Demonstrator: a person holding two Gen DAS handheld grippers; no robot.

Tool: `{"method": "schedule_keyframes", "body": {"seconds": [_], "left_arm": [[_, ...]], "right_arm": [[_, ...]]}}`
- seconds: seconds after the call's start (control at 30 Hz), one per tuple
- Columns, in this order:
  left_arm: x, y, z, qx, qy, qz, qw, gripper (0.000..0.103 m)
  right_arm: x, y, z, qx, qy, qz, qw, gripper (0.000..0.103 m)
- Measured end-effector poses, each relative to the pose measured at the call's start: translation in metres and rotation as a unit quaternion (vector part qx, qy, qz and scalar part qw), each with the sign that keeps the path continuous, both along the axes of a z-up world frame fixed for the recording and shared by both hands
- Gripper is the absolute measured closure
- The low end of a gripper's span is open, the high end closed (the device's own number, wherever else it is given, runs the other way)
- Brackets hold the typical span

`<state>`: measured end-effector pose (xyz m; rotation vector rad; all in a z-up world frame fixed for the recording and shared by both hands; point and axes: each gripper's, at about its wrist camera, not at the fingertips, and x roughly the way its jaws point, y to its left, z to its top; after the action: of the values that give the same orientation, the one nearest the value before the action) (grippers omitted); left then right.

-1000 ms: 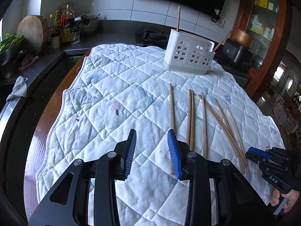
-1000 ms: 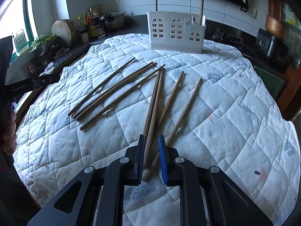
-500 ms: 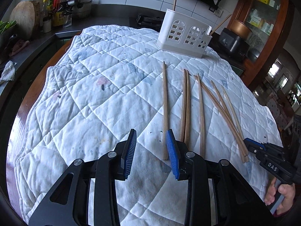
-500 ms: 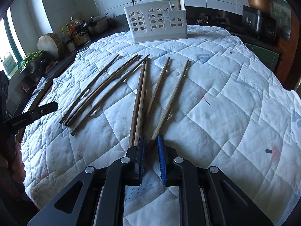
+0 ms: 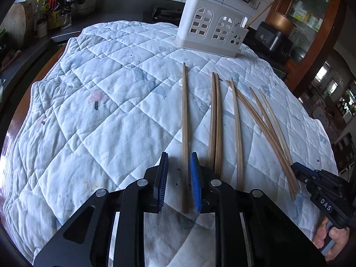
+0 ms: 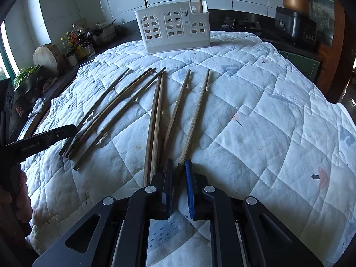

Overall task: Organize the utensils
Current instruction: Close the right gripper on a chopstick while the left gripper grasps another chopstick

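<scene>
Several wooden chopsticks lie side by side on a white quilted cloth [image 5: 106,115]. A white slotted utensil holder [image 5: 211,35] stands at the far end with two chopsticks in it; it also shows in the right wrist view [image 6: 175,31]. My left gripper [image 5: 178,162] is open, its blue pads either side of the leftmost chopstick [image 5: 184,120] without touching it. My right gripper [image 6: 179,169] is narrowly open around the near end of the rightmost chopstick [image 6: 195,115], pads not clamped.
A dark counter [image 5: 26,53] with bottles, a round wooden block and greens runs along the left. A black appliance [image 5: 273,37] and a wooden glass cabinet [image 5: 311,17] stand at the far right. The cloth's edges drop off on both sides.
My left gripper has shifted right and forward so the leftmost chopstick lies between its pads. My right gripper has moved right, from beside the chopstick pair to straddling the rightmost chopstick.
</scene>
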<state>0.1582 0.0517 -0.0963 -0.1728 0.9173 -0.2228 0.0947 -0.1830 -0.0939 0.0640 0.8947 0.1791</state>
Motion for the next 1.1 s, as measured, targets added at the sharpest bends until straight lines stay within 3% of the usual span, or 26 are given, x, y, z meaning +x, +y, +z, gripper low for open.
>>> {"method": "schedule_keyframes", "body": {"seconds": [0.4,0.57,0.8,1.1], "left_arm": [[0.014,-0.014,-0.003,0.023,-0.008,-0.002,0.9997,0.084],[0.019,-0.021,-0.001,0.062,-0.011,0.001,0.9980,0.095],[0.019,-0.013,0.005,0.038,-0.014,0.001,0.9992,0.097],[0.000,-0.012,0.042,0.032,-0.074,0.002,0.9967,0.098]], "right_arm": [[0.002,0.000,-0.002,-0.016,-0.008,-0.002,1.000,0.093],[-0.001,-0.002,0.002,-0.019,-0.017,-0.003,1.000,0.095],[-0.011,-0.013,0.020,-0.028,-0.048,-0.007,0.998,0.096],[-0.014,-0.018,0.065,-0.035,-0.109,0.009,0.993,0.096]]}}
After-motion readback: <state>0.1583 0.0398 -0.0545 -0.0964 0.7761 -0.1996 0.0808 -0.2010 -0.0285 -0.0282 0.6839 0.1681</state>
